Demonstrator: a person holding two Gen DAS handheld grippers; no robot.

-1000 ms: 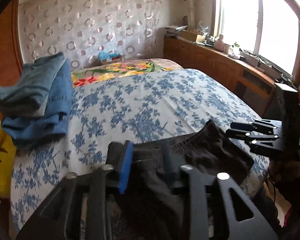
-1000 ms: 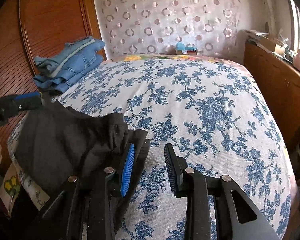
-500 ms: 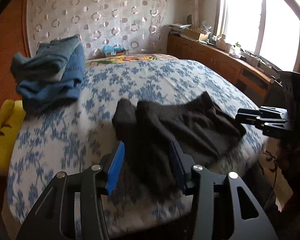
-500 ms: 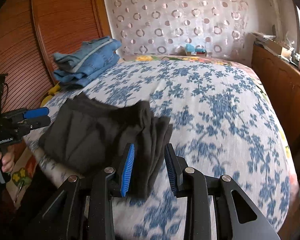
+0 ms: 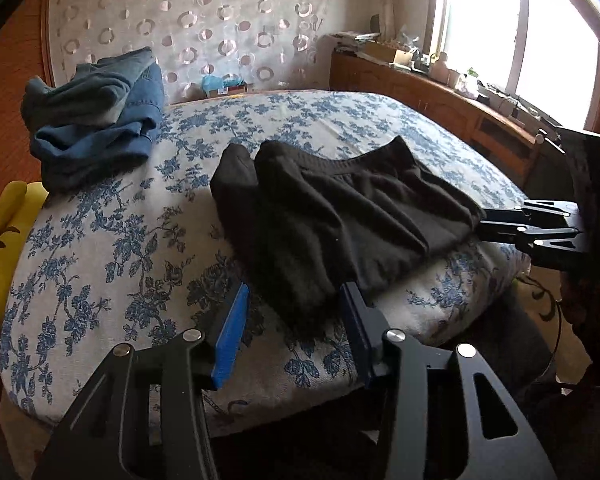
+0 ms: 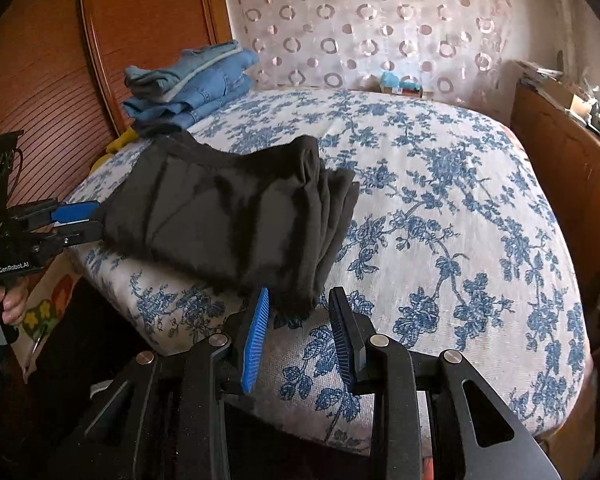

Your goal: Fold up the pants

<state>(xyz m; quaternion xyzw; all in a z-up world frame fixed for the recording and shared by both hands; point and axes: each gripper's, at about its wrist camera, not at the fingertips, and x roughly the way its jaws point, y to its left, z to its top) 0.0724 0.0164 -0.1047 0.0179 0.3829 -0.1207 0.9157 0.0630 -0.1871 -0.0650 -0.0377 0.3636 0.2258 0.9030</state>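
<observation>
The black pants lay folded on the bed. Both hand-held grippers, left and right, stood spread, apparently pinching nothing.

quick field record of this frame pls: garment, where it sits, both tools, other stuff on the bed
garment: black pants, folded into a thick bundle
location: near edge of the bed, floral cover
left tool: open, pads clear of the pants, at the bundle's near end
right tool: open, nothing gripped, bundle's end just ahead of its pads
other items: stack of jeans at the bed's far corner by the wooden wall
task state: pants lie released
</observation>
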